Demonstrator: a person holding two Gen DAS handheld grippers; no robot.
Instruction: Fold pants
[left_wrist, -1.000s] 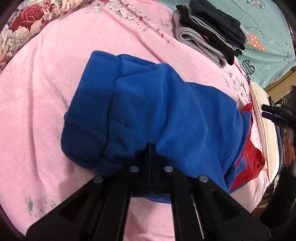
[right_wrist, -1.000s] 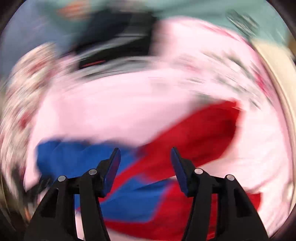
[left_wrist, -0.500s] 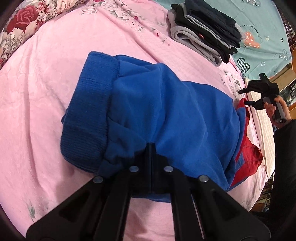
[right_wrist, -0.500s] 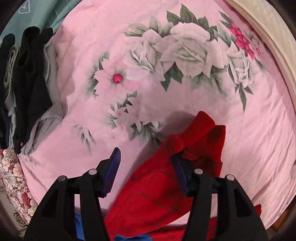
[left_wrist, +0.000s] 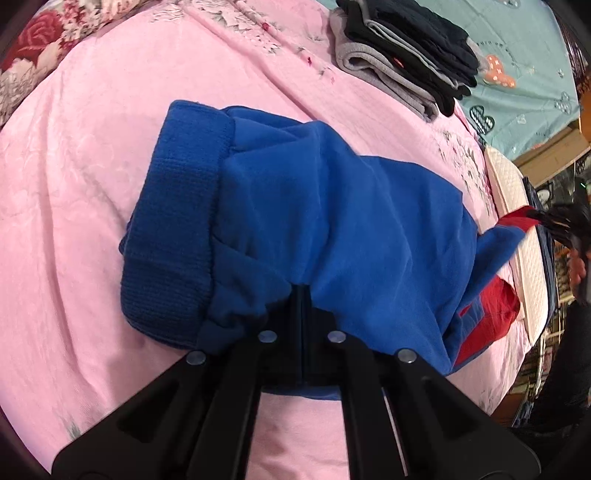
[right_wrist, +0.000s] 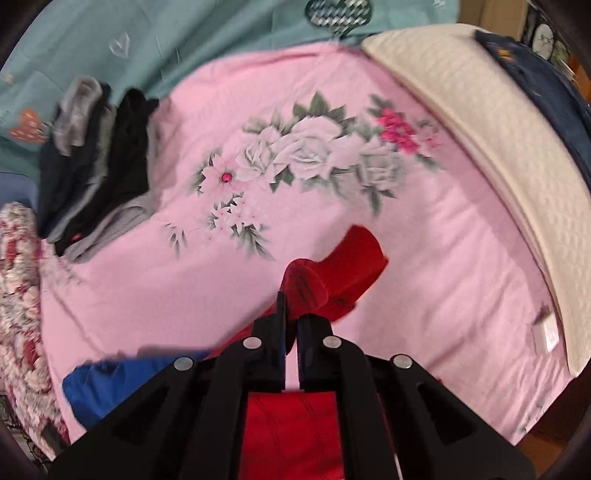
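The pants (left_wrist: 332, 229) are lying on the sheet (left_wrist: 74, 184), their waistband (left_wrist: 173, 221) sitting at the left end in the left wrist view. The left gripper (left_wrist: 302, 295) is sitting at their near edge, and the right gripper (right_wrist: 290, 317) is sitting on the cuff (right_wrist: 332, 273) at the opposite end. A clothes stack (left_wrist: 402, 51) is resting on the sheet behind the pants. A cushion (right_wrist: 498, 147) is lying along the sheet's edge, right of the cuff in the right wrist view.
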